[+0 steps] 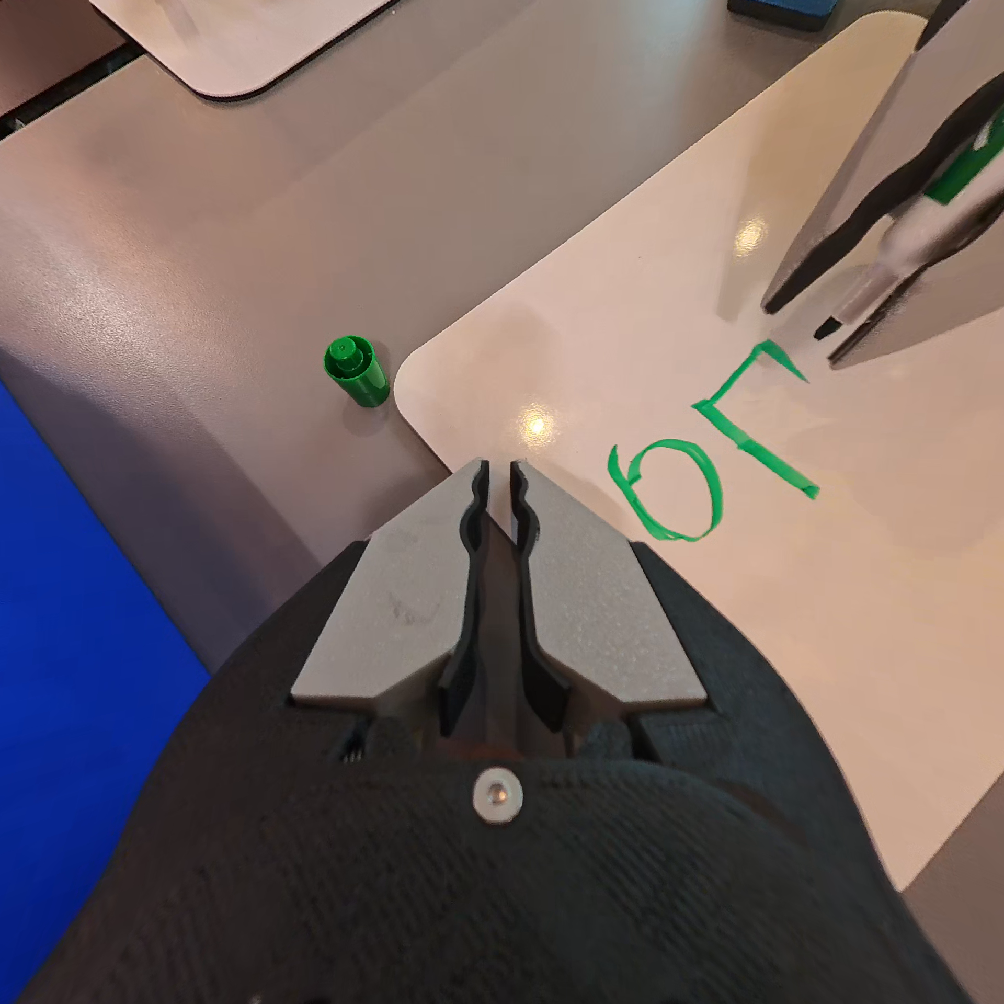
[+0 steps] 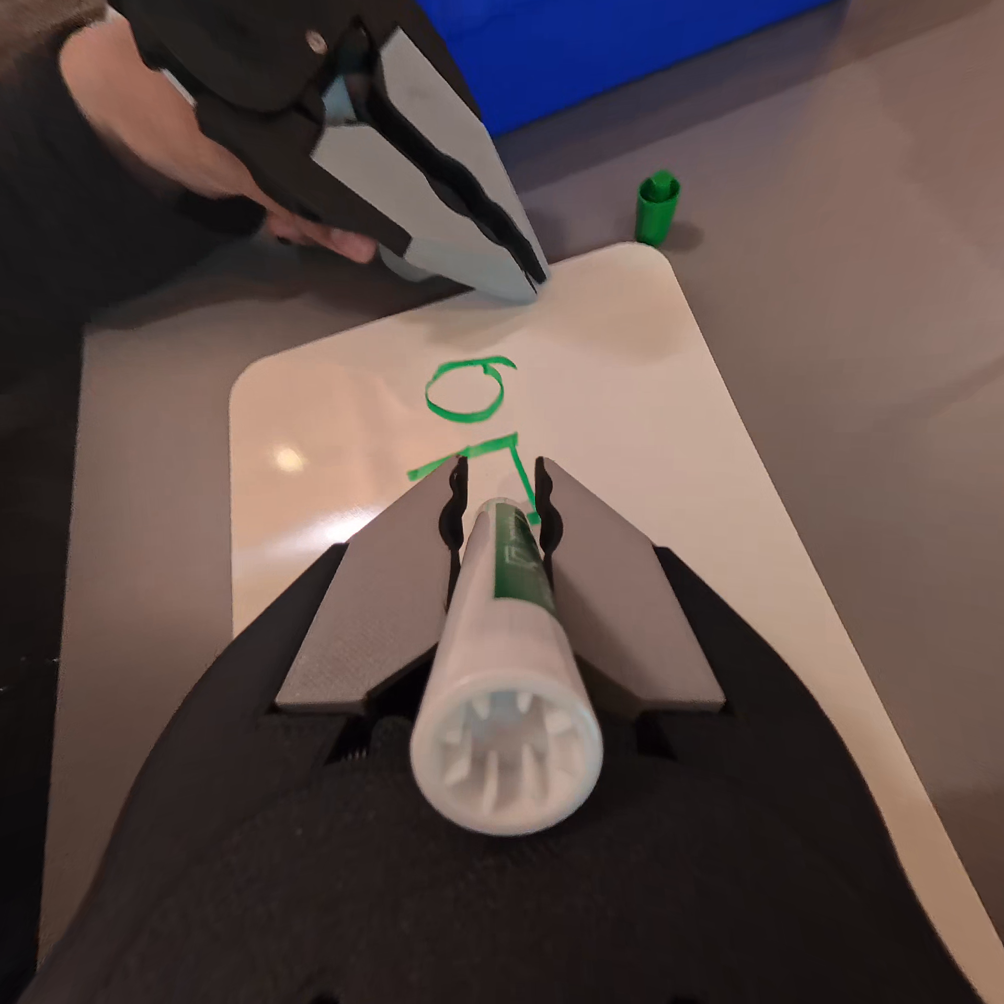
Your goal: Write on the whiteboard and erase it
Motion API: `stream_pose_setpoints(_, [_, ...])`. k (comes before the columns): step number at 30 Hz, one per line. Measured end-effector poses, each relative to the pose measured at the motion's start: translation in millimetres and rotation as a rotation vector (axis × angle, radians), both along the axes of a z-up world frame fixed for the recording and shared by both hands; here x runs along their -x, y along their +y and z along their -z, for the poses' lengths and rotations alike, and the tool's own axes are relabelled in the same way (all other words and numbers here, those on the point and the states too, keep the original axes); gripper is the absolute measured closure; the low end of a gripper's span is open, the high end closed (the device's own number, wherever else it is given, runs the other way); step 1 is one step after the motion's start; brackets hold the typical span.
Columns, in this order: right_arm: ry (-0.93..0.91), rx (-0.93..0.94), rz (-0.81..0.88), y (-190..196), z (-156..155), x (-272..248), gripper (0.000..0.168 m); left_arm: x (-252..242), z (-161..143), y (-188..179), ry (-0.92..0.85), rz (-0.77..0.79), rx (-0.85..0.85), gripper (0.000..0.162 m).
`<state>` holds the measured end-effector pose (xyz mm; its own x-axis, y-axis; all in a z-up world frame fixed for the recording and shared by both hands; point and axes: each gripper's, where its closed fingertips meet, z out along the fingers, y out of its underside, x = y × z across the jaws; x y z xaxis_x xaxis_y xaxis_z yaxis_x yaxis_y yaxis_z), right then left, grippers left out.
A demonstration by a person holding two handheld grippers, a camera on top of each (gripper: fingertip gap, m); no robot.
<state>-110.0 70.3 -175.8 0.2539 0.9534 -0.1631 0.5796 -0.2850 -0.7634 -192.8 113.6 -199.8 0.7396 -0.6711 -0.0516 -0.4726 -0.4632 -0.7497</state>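
Closest in the right wrist view, the right gripper (image 2: 499,467) has its jaws closed around a white marker (image 2: 508,641) with a green label band, the hollow butt end pointing back at the camera and the barrel running forward between the grey fingers. From the left wrist view the marker's dark tip (image 1: 826,327) sits just above the whiteboard (image 1: 706,625), right beside the end of a green stroke; whether it touches the surface I cannot tell.

The whiteboard lies flat on a grey-brown table (image 2: 842,271), its corners rounded. Two green marks (image 2: 472,418) are drawn on it, a closed loop with a small tail and an angular figure of straight strokes, one just past the other. Ceiling lights glint on the glossy surface.

Further along, the left gripper (image 2: 535,285) comes down at a slant over the board's far edge, held by a person's hand (image 2: 179,152). Its jaws are nearly together with only a thin gap, and nothing is between them; its tips rest at or just over the board's edge near a corner.

Beyond that corner, a green marker cap (image 2: 657,214) stands upright on the table, off the board. Behind it sits something bright blue (image 2: 597,60). In the left wrist view, a second pale board (image 1: 239,43) and a dark block (image 1: 788,13) lie at the far table edge.
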Motion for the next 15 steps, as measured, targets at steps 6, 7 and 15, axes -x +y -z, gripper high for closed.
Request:
stream_pose_setpoints(6, [-0.064,0.001,-0.019,-3,13,0,0.145,0,0,0,0.003,0.000,-0.003,0.156])
stream_pose_setpoints(7, [-0.075,-0.007,-0.020,-3,15,0,0.145,0,0,0,0.002,0.000,-0.002,0.156])
stream_pose_setpoints(15, [-0.103,-0.007,-0.023,-2,22,-1,0.145,0,0,0,0.003,0.003,-0.003,0.157])
